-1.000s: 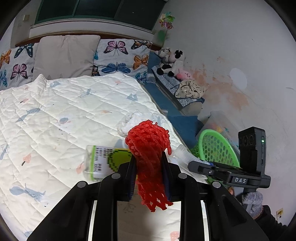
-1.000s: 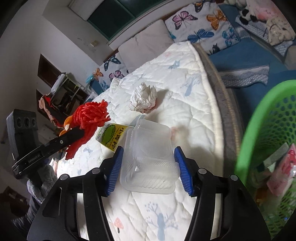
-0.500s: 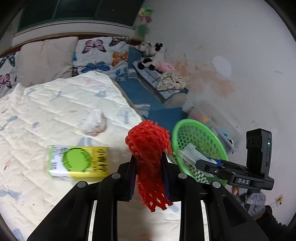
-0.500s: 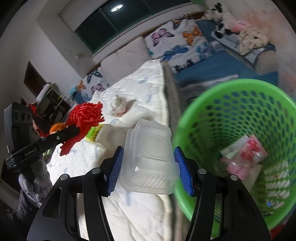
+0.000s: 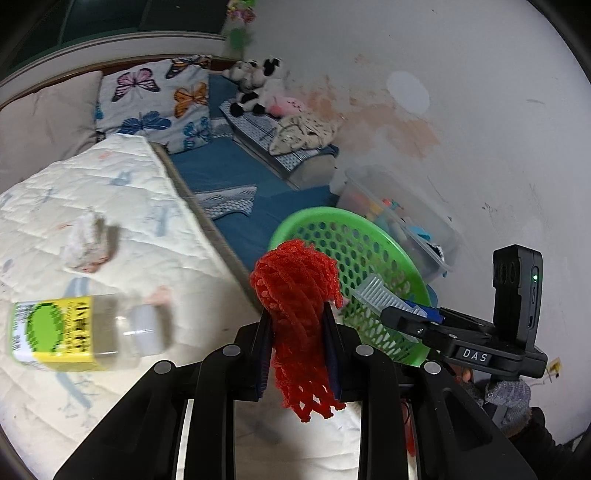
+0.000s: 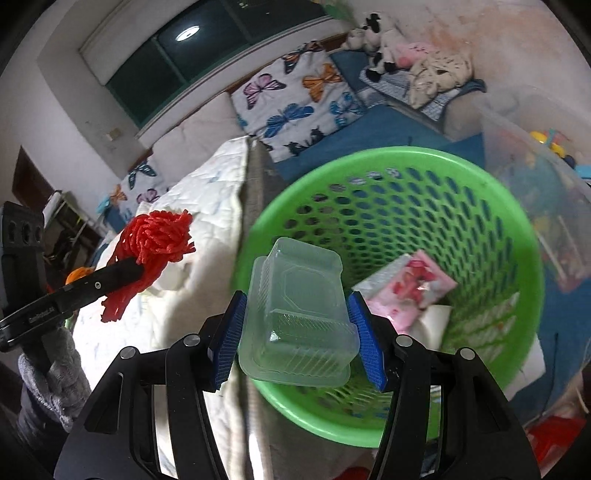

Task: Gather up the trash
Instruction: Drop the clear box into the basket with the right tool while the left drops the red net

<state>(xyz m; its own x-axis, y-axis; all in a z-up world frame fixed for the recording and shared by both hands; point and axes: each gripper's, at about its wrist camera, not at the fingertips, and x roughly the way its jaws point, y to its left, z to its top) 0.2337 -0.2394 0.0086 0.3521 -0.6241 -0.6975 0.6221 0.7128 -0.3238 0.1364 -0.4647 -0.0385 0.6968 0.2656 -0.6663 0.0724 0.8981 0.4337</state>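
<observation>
In the left wrist view, a bottle with a yellow-green label lies at the left edge on the white quilt, below a crumpled tissue. At lower centre, the left gripper is clamped narrowly on a red mesh net. In the right wrist view, the right gripper, jaws set moderately wide, grips a clear plastic box over the green basket filling the right half; a pink wrapper lies inside.

We see even, dim indoor light; a ceiling lamp reflection glares in the dark window. Motion blur smears the bottle left of the tongs; fisheye edges curve black.
</observation>
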